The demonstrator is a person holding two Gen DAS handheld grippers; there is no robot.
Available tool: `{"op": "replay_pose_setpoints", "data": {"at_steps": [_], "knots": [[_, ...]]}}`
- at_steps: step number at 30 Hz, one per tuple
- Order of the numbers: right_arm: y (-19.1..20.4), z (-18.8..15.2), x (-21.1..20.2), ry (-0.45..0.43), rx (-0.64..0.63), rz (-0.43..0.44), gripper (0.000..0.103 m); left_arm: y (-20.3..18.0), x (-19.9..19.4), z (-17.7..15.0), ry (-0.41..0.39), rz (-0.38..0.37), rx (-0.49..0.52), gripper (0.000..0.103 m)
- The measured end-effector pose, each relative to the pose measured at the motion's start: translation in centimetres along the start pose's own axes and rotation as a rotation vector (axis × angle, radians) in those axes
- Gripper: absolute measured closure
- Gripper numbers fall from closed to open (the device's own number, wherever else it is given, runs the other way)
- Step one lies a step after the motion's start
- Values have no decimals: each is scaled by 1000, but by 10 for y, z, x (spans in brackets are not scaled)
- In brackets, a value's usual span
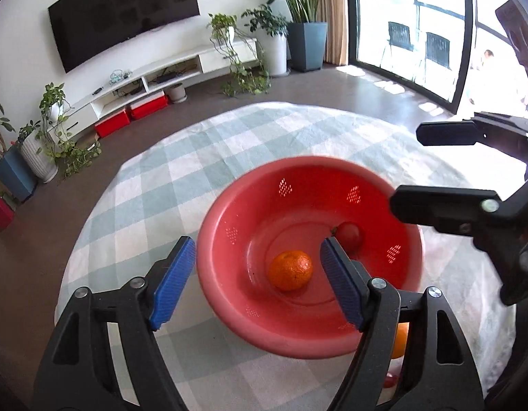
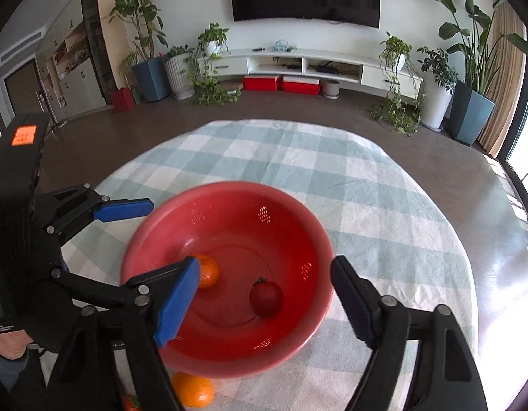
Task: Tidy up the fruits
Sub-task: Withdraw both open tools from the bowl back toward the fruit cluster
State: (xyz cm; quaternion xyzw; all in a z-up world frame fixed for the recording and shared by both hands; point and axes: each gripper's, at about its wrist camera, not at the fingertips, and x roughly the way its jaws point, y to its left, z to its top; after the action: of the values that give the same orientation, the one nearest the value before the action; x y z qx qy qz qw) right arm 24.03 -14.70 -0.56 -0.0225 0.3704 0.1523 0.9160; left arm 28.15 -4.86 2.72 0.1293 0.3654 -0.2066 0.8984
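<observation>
Fruit: an orange (image 1: 290, 270) and a tomato (image 2: 266, 298) lie in the red bowl (image 2: 308, 226) at table centre.
Both my left tongs (image 1: 258, 278) and right tongs (image 2: 264, 303) are spread, empty; next I fetch the orange outside the bowl (image 2: 192, 389) at six o'clock.

The round red perforated plastic basin (image 2: 229, 274) occupies the near centre of the pale green-and-white checked tablecloth (image 2: 366, 205). Its raised rim blocks level approach; entry is from above. Inside, a round orange mandarin (image 1: 290, 270) and a small red tomato (image 2: 266, 298) lie apart, with bare floor between them. A second orange fruit (image 2: 192, 389) obstructs the cloth just beside the near rim. The far and right cloth areas are unobstructed.
</observation>
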Motion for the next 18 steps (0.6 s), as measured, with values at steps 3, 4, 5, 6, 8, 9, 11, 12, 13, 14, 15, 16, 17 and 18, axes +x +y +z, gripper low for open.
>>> {"op": "replay_pose_setpoints", "data": {"at_steps": [3,4,5,6,8,9,11,12,13,14,15,16,17,18], "knots": [[-5,-10,-53,-197,54,104,2,11,-40,-9,-102,-89,-111,8],[-9,-17,-69,-266,94,138,0,12,-52,-14,-118,-110,-130,0],[-13,-23,-82,-319,131,165,0,11,-62,-19,-131,-124,-135,0],[-16,-30,-93,-346,159,178,0,9,-73,-26,-145,-120,-132,0],[-19,-42,-108,-371,194,200,0,6,-96,-40,-208,-105,-158,0],[-21,-50,-116,-394,214,207,0,5,-111,-48,-254,-110,-181,0],[-23,-67,-130,-437,244,216,0,1,-136,-66,-336,-107,-223,0],[-21,-76,-136,-451,251,214,0,-2,-147,-73,-355,-100,-237,0],[-19,-84,-142,-459,256,209,0,-5,-154,-80,-359,-89,-244,0],[-17,-94,-147,-459,259,207,0,-9,-159,-87,-354,-66,-246,0],[-14,-102,-150,-453,260,206,0,-12,-166,-95,-346,-46,-252,0],[-10,-111,-153,-444,258,198,0,-15,-168,-102,-328,-36,-262,0],[-7,-120,-155,-434,257,186,0,-16,-169,-110,-298,-35,-273,0],[-3,-128,-157,-426,261,178,0,-18,-169,-118,-269,-33,-286,0]]}}
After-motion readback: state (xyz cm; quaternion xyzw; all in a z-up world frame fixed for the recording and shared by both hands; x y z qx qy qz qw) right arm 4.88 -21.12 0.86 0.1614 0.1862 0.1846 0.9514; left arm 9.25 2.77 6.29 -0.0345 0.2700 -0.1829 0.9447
